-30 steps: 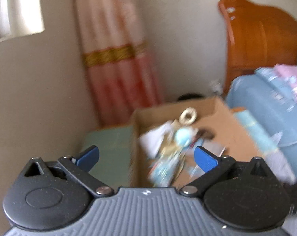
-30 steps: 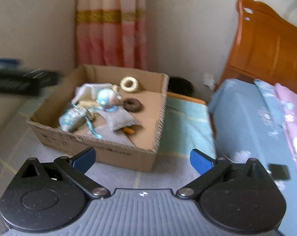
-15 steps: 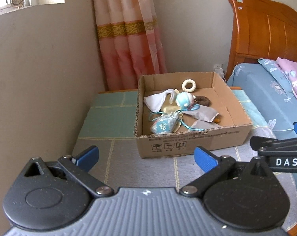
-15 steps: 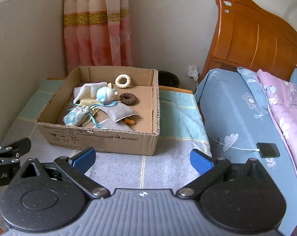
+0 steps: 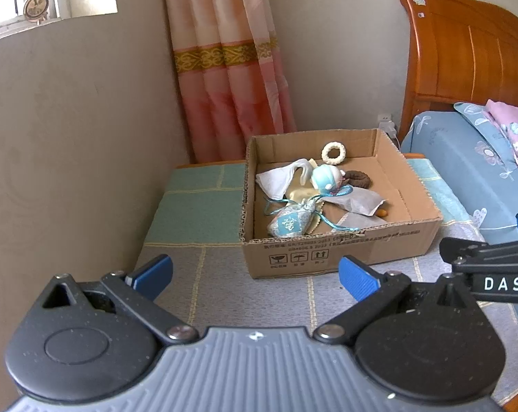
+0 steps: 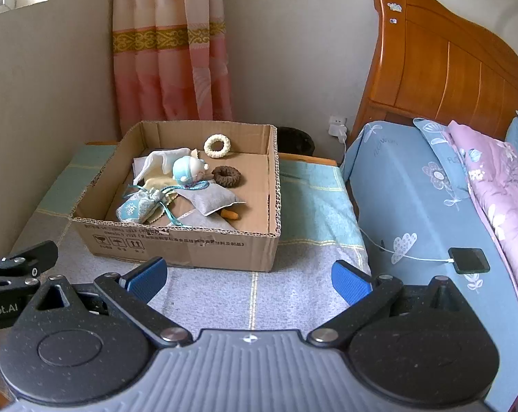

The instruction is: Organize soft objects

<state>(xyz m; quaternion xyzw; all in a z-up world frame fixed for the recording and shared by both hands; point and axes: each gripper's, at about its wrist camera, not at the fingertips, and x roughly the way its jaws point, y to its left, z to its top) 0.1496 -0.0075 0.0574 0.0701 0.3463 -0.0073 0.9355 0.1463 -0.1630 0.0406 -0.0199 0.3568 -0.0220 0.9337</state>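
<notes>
An open cardboard box (image 5: 341,257) (image 6: 190,245) stands on a cloth-covered table. In it lie a blue embroidered pouch (image 5: 289,221) (image 6: 137,207), a small blue doll head (image 5: 325,178) (image 6: 186,168), a white cloth (image 5: 276,180) (image 6: 156,161), a grey sachet (image 5: 358,201) (image 6: 210,199), a white ring (image 5: 333,152) (image 6: 217,145) and a brown ring (image 5: 358,180) (image 6: 227,175). My left gripper (image 5: 255,274) and right gripper (image 6: 248,276) are both open and empty, side by side, short of the box's near wall.
The checked tablecloth (image 6: 293,292) covers the table. A bed with blue sheet (image 6: 413,206) and wooden headboard (image 6: 447,68) is at right, with a phone on a cable (image 6: 470,260). A wall (image 5: 70,137) is close on the left, a curtain (image 5: 231,68) behind.
Both views swung and settled on the box from a blurred start; the grippers have drawn back a little and steadied. Both stay open.
</notes>
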